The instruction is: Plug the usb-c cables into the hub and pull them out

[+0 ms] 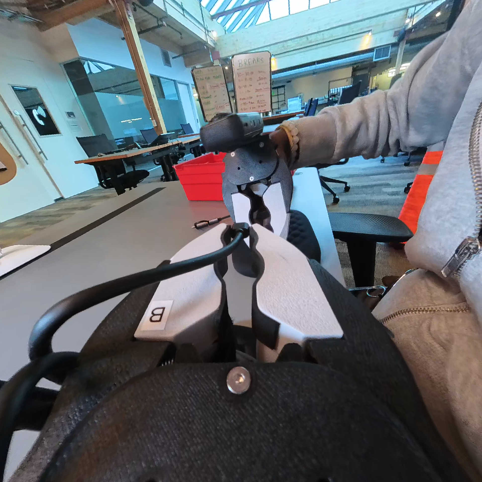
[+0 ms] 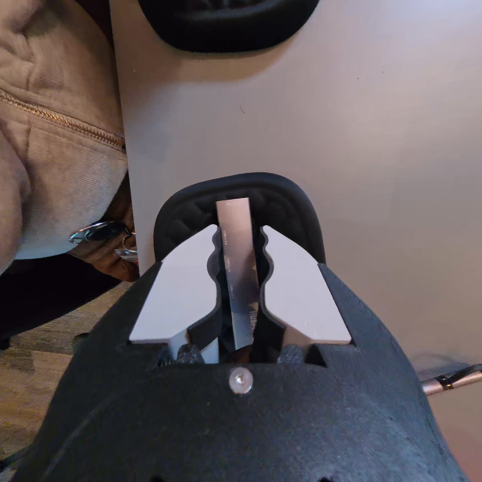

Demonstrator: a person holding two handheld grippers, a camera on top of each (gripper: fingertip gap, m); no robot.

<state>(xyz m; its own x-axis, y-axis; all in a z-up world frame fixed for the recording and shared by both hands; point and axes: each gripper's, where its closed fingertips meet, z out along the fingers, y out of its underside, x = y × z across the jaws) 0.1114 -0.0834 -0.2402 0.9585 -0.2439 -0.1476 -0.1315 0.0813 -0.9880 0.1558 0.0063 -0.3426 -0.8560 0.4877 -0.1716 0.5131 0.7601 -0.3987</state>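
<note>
In the right wrist view, my right gripper [image 2: 240, 229] is shut on a slim silver hub [image 2: 238, 273], which stands lengthwise between the black pads and sticks out past the tips. In the left wrist view, my left gripper [image 1: 241, 230] is shut on the end of a black cable [image 1: 161, 268]; its plug is hidden in the tips. The cable loops back to the left. The right gripper [image 1: 257, 216] points down just ahead of the left tips, almost touching them. A second cable's silver connector [image 1: 200, 224] lies loose on the grey table [image 1: 117, 247]; it also shows in the right wrist view [image 2: 448, 383].
A red bin [image 1: 200, 180] stands on the table behind the grippers. A white flat slab [image 1: 20, 255] lies at the left edge. A black quilted pad [image 2: 182, 208] sits under the right gripper at the table's near edge. A person in a grey hoodie [image 1: 430, 234] and a black chair [image 1: 365, 229] are at the right.
</note>
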